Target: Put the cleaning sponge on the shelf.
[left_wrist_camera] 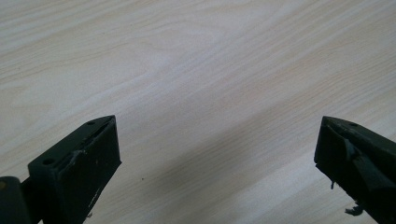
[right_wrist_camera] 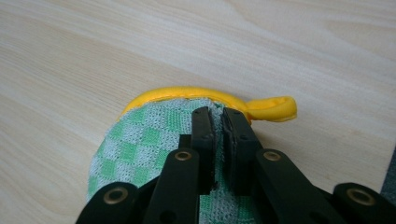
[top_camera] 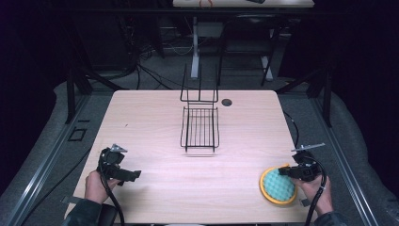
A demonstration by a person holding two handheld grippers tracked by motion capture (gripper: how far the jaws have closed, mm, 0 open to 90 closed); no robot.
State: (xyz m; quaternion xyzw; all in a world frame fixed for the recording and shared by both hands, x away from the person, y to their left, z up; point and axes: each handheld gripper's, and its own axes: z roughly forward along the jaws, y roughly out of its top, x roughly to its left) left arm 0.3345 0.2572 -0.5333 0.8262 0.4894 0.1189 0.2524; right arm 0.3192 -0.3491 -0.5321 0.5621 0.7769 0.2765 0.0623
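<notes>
A round pot holder (top_camera: 277,186), green-and-white checked with a yellow rim and a yellow loop (right_wrist_camera: 275,108), lies flat near the table's front right corner. My right gripper (top_camera: 285,171) rests over its right edge. In the right gripper view its jaws are pressed almost together on the cloth (right_wrist_camera: 140,140) just inside the rim, beside the loop, so the right gripper (right_wrist_camera: 217,114) is shut on the fabric. My left gripper (top_camera: 133,175) is at the front left, low over bare wood. It stands wide open (left_wrist_camera: 217,144) with nothing between its fingers.
A black wire rack (top_camera: 200,128) with upright posts at its back stands in the middle of the light wooden table (top_camera: 155,117). A small dark round hole (top_camera: 227,102) sits behind it. Dark floor, cables and table legs lie beyond the far edge.
</notes>
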